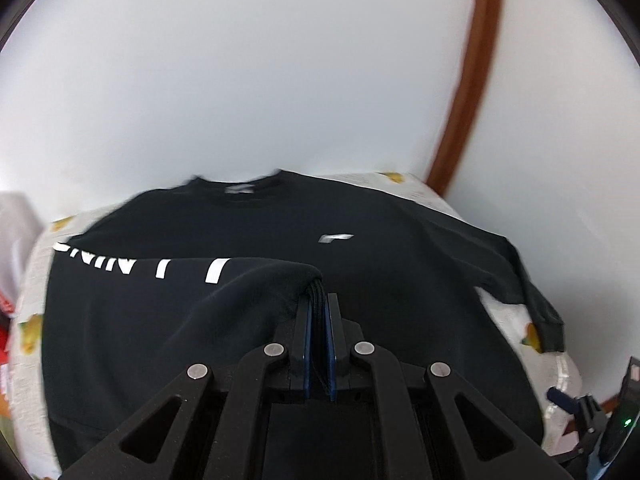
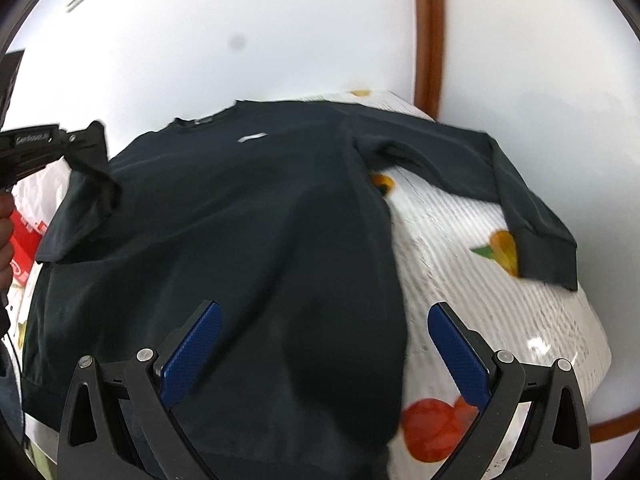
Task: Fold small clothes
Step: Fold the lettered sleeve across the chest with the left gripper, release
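Note:
A black sweatshirt (image 1: 280, 220) with white lettering lies spread, chest up, on a table covered in a white fruit-print cloth (image 2: 480, 300). My left gripper (image 1: 319, 300) is shut on the cuff of one sleeve (image 1: 260, 280), which is lifted and drawn over the shirt's body. The right wrist view shows that same left gripper (image 2: 90, 136) at the far left with the sleeve hanging from it. My right gripper (image 2: 324, 308) stands open above the lower part of the sweatshirt (image 2: 240, 200), with nothing between its fingers. The other sleeve (image 2: 500, 184) lies bent on the cloth at the right.
A red package (image 2: 24, 240) and a white bag (image 2: 40, 188) sit beyond the table's left edge. A person's hand (image 2: 4, 232) holds the left gripper. Behind the table is a white wall with a brown trim strip (image 2: 428, 40). The cloth's right side is bare.

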`<state>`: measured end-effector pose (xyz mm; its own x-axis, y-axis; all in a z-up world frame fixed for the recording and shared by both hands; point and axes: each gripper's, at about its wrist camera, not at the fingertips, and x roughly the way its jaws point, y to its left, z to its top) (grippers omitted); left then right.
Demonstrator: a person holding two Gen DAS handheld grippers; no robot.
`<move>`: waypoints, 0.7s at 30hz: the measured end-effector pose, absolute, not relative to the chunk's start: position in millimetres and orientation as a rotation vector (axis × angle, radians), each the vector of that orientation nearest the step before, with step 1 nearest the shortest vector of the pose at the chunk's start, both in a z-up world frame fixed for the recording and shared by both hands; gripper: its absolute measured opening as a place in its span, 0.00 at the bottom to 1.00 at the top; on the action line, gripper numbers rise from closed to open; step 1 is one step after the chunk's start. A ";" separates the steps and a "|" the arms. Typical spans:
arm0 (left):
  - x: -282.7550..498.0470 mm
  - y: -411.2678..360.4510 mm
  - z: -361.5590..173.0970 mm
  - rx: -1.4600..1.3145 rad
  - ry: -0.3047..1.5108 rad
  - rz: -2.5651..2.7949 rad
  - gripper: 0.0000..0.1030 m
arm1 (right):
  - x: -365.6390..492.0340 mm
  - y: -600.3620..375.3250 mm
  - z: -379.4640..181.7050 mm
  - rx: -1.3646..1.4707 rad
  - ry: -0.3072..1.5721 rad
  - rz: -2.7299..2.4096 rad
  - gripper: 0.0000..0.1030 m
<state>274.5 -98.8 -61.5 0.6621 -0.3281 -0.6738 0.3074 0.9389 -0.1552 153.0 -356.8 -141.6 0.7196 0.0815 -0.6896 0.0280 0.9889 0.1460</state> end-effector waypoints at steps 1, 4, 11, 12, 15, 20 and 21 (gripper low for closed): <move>276.7 -104.4 -63.0 -0.032 0.776 -0.374 0.06 | 153.1 -360.9 -144.5 0.155 0.774 0.019 0.99; 280.6 -121.3 -67.1 -0.030 0.783 -0.411 0.06 | 155.7 -367.9 -150.7 0.164 0.791 0.003 0.98; 278.2 -104.8 -63.1 -0.004 0.757 -0.368 0.36 | 169.0 -348.8 -146.0 0.149 0.800 0.048 0.99; 275.1 -89.8 -61.9 -0.011 0.746 -0.351 0.48 | 172.1 -342.5 -143.7 0.135 0.795 0.061 0.98; 271.8 -46.7 -62.8 -0.037 0.722 -0.291 0.59 | 183.1 -320.9 -134.2 0.086 0.783 0.100 0.98; 263.0 47.5 -82.3 -0.043 0.741 -0.103 0.59 | 224.4 -283.4 -118.8 0.049 0.780 0.182 0.98; 263.1 65.7 -86.2 -0.048 0.752 -0.070 0.59 | 236.7 -277.9 -117.8 0.052 0.793 0.191 0.95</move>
